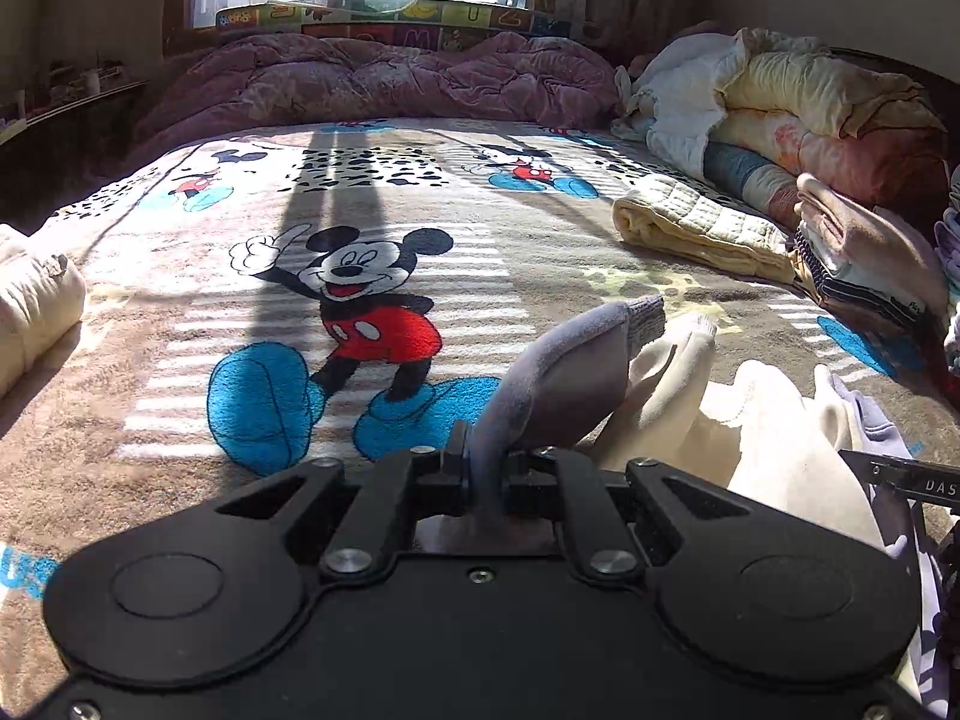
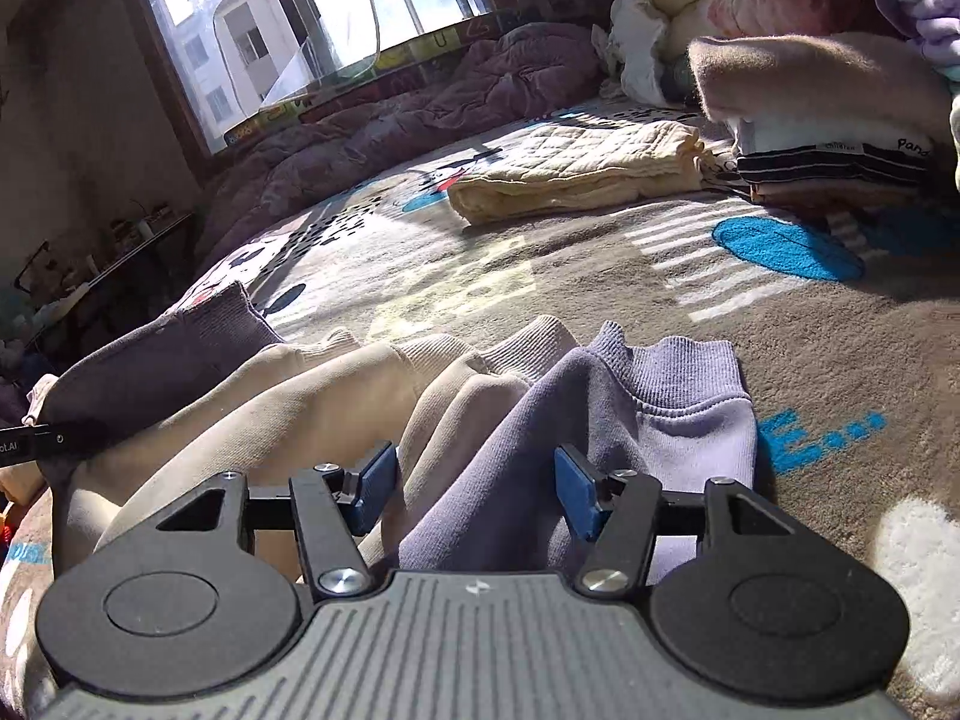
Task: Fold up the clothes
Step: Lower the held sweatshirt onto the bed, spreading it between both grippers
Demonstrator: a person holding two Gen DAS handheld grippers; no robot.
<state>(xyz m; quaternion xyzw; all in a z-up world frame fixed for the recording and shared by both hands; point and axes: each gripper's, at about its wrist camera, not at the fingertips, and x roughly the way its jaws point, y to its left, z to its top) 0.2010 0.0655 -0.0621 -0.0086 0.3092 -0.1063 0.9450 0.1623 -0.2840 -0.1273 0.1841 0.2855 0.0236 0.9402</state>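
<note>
A lavender and cream garment lies bunched on the Mickey Mouse blanket (image 1: 360,300). My left gripper (image 1: 486,474) is shut on the garment's lavender sleeve (image 1: 576,360), which rises from the jaws with its ribbed cuff pointing away. The cream part (image 1: 768,438) lies to the right of it. In the right wrist view my right gripper (image 2: 474,486) is open, its blue pads (image 2: 573,492) on either side of a lavender sleeve (image 2: 660,408) and touching the cloth. The cream sleeves (image 2: 336,396) lie to the left, and the sleeve held by the left gripper (image 2: 162,354) is at far left.
A folded yellow quilted blanket (image 1: 696,228) (image 2: 576,174) and a stack of folded clothes (image 1: 864,264) (image 2: 828,120) sit at the right. Piled bedding (image 1: 810,102) and a pink duvet (image 1: 384,78) line the far side by the window. A cream bundle (image 1: 36,306) lies at the left.
</note>
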